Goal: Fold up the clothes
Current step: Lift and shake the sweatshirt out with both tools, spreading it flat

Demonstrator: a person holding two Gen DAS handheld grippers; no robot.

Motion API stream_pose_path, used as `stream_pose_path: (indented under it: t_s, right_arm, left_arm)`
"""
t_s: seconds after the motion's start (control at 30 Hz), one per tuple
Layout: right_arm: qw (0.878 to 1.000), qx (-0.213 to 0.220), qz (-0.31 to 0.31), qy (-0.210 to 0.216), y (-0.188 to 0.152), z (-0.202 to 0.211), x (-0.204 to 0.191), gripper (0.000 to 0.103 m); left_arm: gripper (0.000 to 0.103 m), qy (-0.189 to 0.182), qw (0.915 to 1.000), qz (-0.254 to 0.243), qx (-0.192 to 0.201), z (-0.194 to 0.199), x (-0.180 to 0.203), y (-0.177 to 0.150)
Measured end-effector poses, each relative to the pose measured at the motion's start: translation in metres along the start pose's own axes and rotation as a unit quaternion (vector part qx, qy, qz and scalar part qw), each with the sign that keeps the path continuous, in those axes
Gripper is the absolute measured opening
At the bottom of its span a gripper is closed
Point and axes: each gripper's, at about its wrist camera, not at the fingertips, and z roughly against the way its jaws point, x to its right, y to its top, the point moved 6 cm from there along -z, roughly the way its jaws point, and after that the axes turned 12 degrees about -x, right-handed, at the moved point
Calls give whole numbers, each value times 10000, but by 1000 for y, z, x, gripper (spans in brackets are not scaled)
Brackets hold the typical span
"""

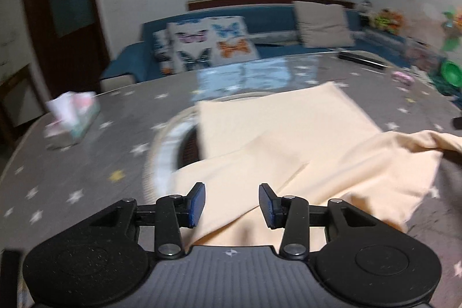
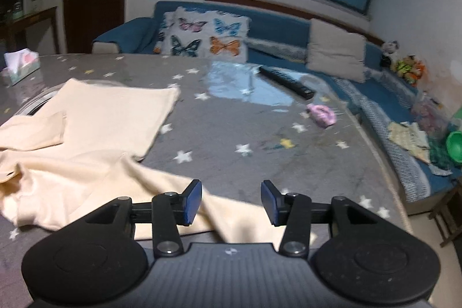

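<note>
the cream garment (image 1: 288, 152) lies half folded on the starred surface (image 2: 260, 149), stretching toward 12 o'clock, its near edge under both the left gripper (image 1: 232, 205) and right gripper (image 2: 231, 202), jaws apart and empty.

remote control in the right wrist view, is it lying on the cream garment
No, the remote control lies on the bare table, well apart from the cream garment.

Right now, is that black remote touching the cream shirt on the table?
Apart. The right wrist view shows bare grey table between the remote and the cream shirt.
</note>
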Motion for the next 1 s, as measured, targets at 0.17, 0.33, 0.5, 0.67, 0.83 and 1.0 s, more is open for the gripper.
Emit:
stream_pose_path:
  t_s: [0.17,0.33,0.5,0.67,0.83,1.0]
  right_arm:
    - [9990,-133,233,353,-6,-7,-22,46]
    - [9971,-260,404,587,-14,-10,-37,46]
    - [9964,-439,362,628,-23,-17,-35,46]
    - [9964,-620,155,563,-29,-27,-15,46]
    - [9969,-698,216,307,-24,-36,3,46]
    - [9986,-52,234,-462,17,-41,29,48]
  left_arm:
    - [41,-513,9978,-346,-252,-42,36,26]
    - [41,-394,9965,-455,-579,-86,51,36]
    - [5,-383,9982,-146,-437,-90,35,36]
    - [2,-23,9975,711,41,-56,-26,37]
    - [2,650,9818,1739,410,-7,-117,15]
    - [2,1309,9586,2504,357,26,-188,-33]
